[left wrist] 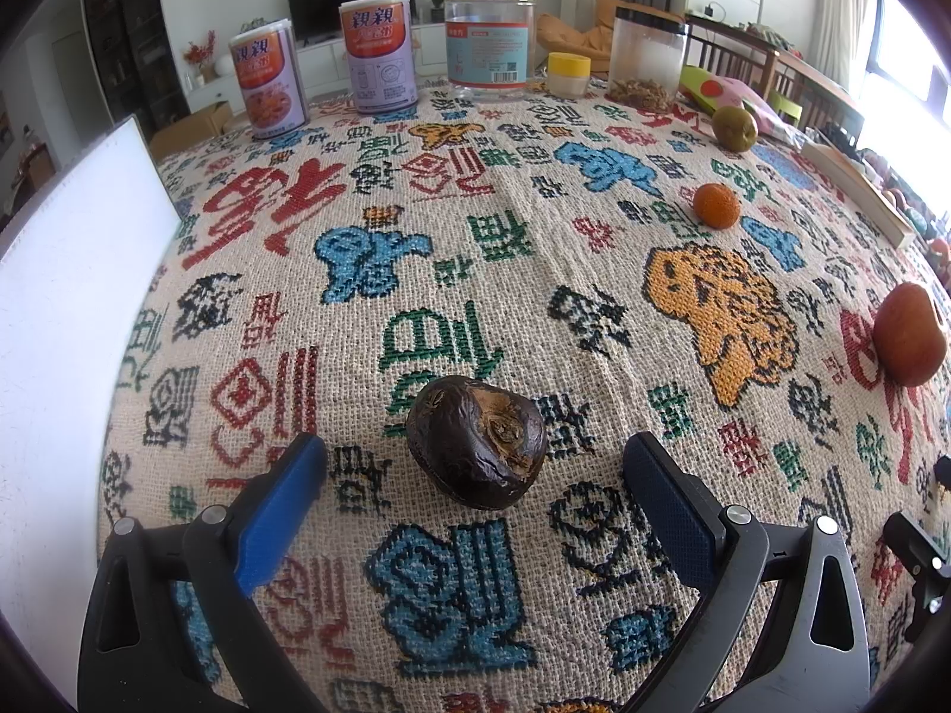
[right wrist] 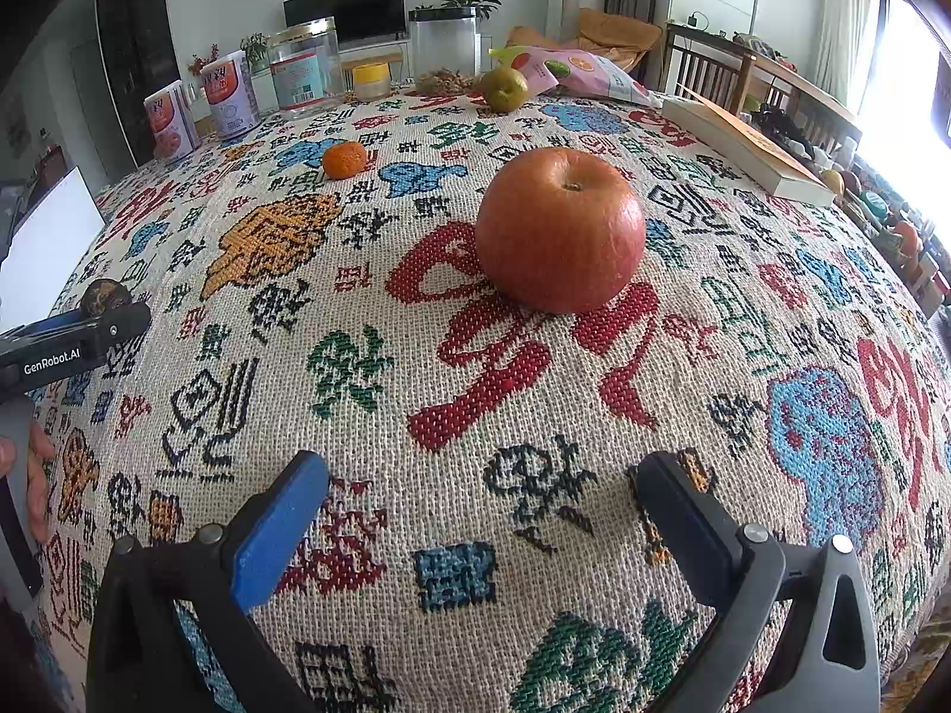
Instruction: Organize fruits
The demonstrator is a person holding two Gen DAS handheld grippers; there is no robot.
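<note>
A dark wrinkled fruit [left wrist: 475, 442] lies on the patterned tablecloth [left wrist: 535, 226], just ahead of and between the fingertips of my open left gripper [left wrist: 474, 463]; nothing touches it. A red apple [right wrist: 560, 230] sits ahead of my open, empty right gripper [right wrist: 481, 475]; it also shows at the right edge of the left wrist view [left wrist: 909, 336]. A small orange [left wrist: 717, 205] [right wrist: 344, 160] and a green-brown pear [left wrist: 736, 128] [right wrist: 504, 89] lie farther back. The left gripper [right wrist: 77, 336] shows at the left edge of the right wrist view, with the dark fruit [right wrist: 106, 296] behind it.
Two labelled cans [left wrist: 270, 80], a clear jar [left wrist: 488, 41], a yellow-lidded cup [left wrist: 569, 75] and a black-lidded canister [left wrist: 648, 56] stand along the far edge. A white board [left wrist: 65, 309] lies at left. A snack bag [right wrist: 585, 74] and a book [right wrist: 749, 148] lie at back right.
</note>
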